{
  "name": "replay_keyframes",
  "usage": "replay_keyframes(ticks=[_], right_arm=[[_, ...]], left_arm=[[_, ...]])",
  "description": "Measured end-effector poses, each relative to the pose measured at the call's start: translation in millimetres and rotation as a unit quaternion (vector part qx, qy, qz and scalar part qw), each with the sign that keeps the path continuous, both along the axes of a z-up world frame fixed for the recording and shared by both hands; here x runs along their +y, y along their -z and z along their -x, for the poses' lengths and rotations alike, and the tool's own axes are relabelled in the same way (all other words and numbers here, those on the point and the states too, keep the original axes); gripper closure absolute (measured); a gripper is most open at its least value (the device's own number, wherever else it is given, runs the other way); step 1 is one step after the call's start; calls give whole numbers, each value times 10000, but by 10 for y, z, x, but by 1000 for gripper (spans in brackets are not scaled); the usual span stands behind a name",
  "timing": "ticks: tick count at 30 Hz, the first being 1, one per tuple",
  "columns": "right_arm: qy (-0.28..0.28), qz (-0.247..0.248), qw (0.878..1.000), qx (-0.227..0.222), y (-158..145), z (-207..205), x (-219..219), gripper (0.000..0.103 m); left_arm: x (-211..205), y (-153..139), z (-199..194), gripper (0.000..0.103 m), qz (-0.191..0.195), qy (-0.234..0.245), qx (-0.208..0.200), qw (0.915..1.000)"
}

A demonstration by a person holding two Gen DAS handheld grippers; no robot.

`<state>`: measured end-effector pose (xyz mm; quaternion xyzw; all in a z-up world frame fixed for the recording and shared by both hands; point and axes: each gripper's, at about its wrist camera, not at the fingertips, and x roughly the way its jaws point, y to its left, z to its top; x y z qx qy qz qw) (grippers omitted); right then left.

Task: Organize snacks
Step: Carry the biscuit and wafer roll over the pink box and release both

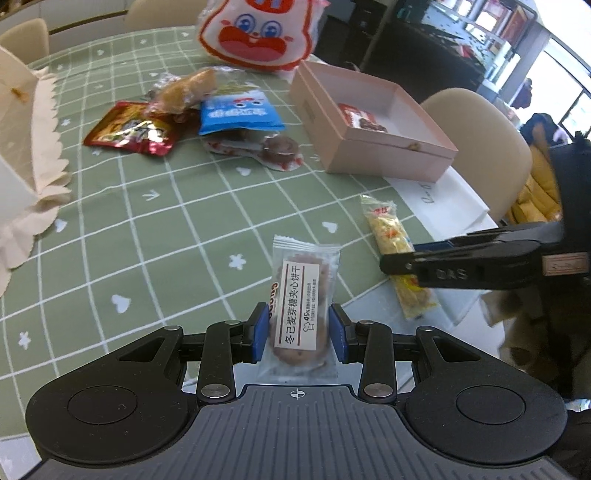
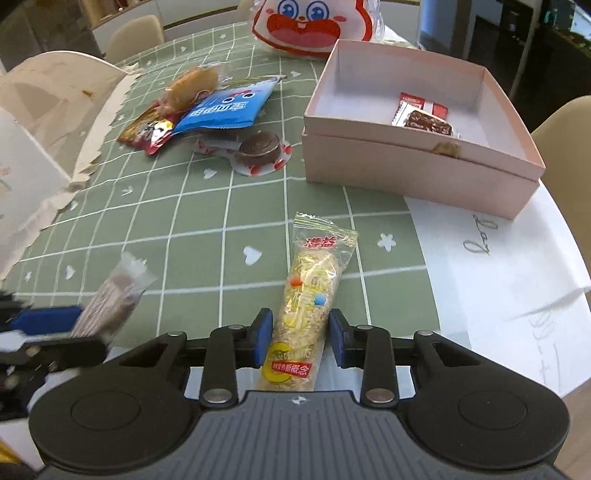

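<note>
A clear pack of sandwich biscuits (image 1: pixel 299 295) with a white label sits between the blue pads of my left gripper (image 1: pixel 299 321), which is shut on it; in the right wrist view the biscuit pack (image 2: pixel 110 299) hangs tilted above the cloth. A yellow cereal bar (image 2: pixel 310 291) lies lengthwise on the green checked tablecloth (image 2: pixel 207 221). My right gripper (image 2: pixel 300 328) straddles its near end, pads touching the wrapper on both sides. The left wrist view shows the right gripper (image 1: pixel 402 262) from the side, low over the cereal bar (image 1: pixel 388 225).
An open pink box (image 2: pixel 406 166) at the right holds a red wrapped snack (image 2: pixel 424 118). A pile further back has a blue pack (image 1: pixel 240 114), a red pack (image 1: pixel 129 133), a bread roll (image 1: pixel 184 92) and a chocolate cup (image 1: pixel 280 147). A cartoon bag (image 1: pixel 258 33) stands behind.
</note>
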<state>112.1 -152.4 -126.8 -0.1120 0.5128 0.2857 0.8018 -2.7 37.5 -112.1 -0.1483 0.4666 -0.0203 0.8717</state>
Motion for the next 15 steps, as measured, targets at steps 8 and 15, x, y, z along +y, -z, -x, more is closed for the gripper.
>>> replay_keyframes(ticks=[8, 15], right_arm=[[381, -217, 9988, -232, -515, 22, -470, 71], [793, -580, 9894, -1073, -1146, -55, -819, 71]], left_arm=[[-122, -135, -289, 63, 545, 375, -304, 9973], [-228, -708, -1272, 63, 280, 510, -1545, 9863]])
